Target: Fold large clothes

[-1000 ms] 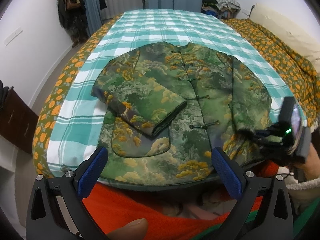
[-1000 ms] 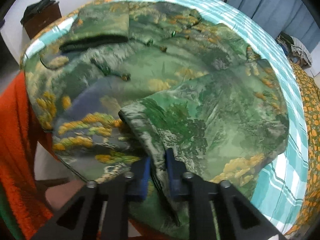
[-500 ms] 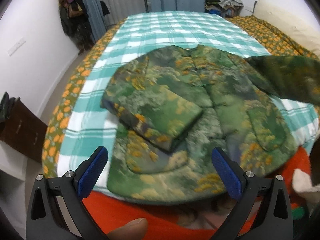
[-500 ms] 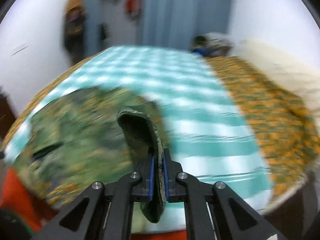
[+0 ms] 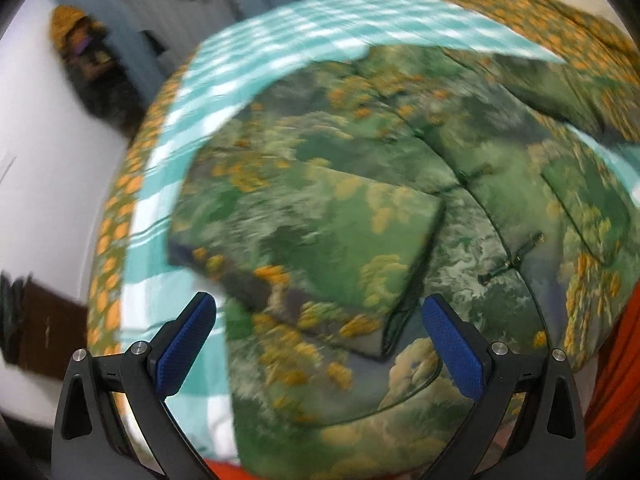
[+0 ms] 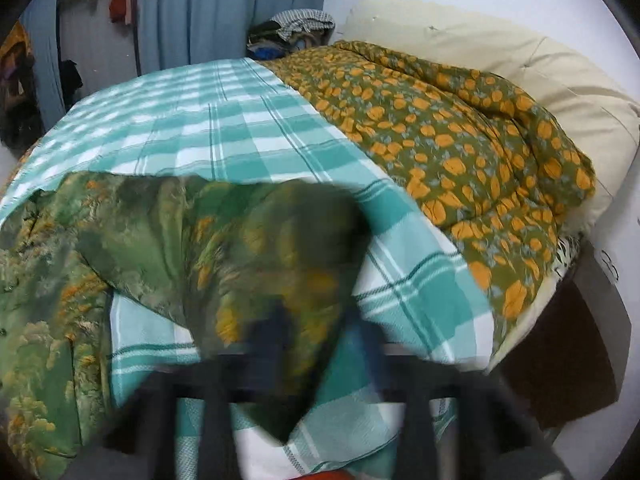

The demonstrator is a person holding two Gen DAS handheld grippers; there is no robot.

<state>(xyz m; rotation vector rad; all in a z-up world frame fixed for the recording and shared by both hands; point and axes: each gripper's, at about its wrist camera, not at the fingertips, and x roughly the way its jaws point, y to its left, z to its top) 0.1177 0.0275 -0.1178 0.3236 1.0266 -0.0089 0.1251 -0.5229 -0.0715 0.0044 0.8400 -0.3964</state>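
Observation:
A green padded jacket (image 5: 460, 168) with yellow tree print lies front up on the bed. Its left sleeve (image 5: 320, 240) is folded across the chest. My left gripper (image 5: 318, 304) hovers open just above that sleeve's cuff and touches nothing. The right sleeve (image 6: 240, 248) stretches out sideways from the jacket body (image 6: 40, 300) over the sheet, its cuff end blurred. My right gripper (image 6: 320, 332) is blurred at the cuff; its jaws are opening, with the cuff loose between them and no pad pressing on it. From the left wrist view this sleeve (image 5: 560, 96) shows at the upper right.
A teal check sheet (image 6: 240, 128) covers the bed. An orange-flowered quilt (image 6: 460, 140) and a cream pillow (image 6: 520, 64) lie along its right side. Blue curtains (image 6: 220, 8) and a clothes pile (image 6: 296, 28) stand behind. A red cloth (image 5: 616, 380) hangs at the near edge.
The right gripper swung the right sleeve off the jacket front and out to the side, then its jaws parted. The left gripper came down closer over the folded left sleeve, still open.

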